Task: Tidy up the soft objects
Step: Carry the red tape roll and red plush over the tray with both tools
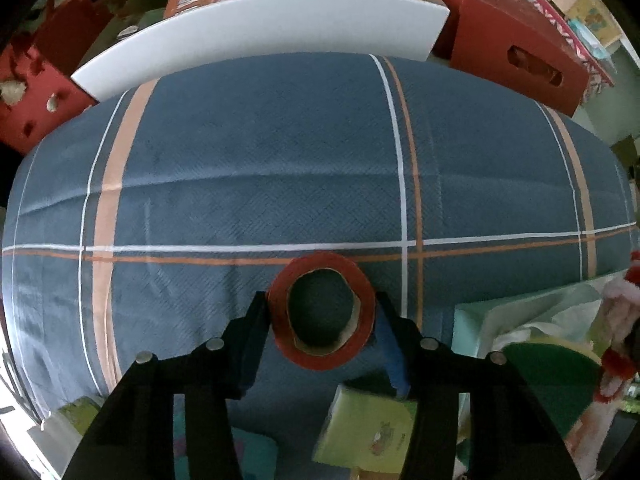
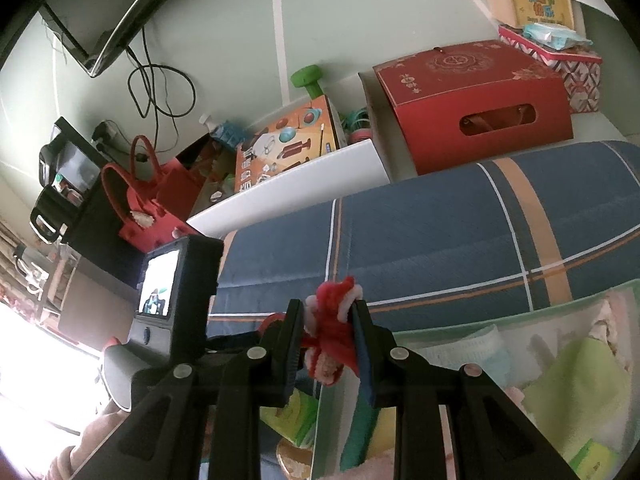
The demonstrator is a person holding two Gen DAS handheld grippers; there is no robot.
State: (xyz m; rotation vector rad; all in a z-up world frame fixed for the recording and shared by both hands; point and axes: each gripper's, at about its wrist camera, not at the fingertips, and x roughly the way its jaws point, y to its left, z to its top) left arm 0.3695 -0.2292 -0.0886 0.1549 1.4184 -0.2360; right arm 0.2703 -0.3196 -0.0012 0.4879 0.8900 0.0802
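My left gripper (image 1: 322, 312) is shut on a red tape roll (image 1: 320, 356), its ring facing the camera, held in front of a large blue plaid cushion (image 1: 280, 168). My right gripper (image 2: 326, 324) is shut on a small red and white plush toy (image 2: 332, 332), held above the rim of a translucent green bin (image 2: 460, 324). The bin holds soft items, among them a light green cloth (image 2: 576, 384). The plush and right gripper show at the right edge of the left wrist view (image 1: 618, 320). The left gripper's camera body (image 2: 180, 284) shows in the right wrist view.
A white board (image 1: 260, 36) stands behind the cushion. Red boxes (image 1: 516, 36) and an orange printed box (image 2: 280, 148) lie beyond it. A red bag (image 2: 148, 204) sits at left. A yellow-green packet (image 1: 368, 428) lies under the left gripper.
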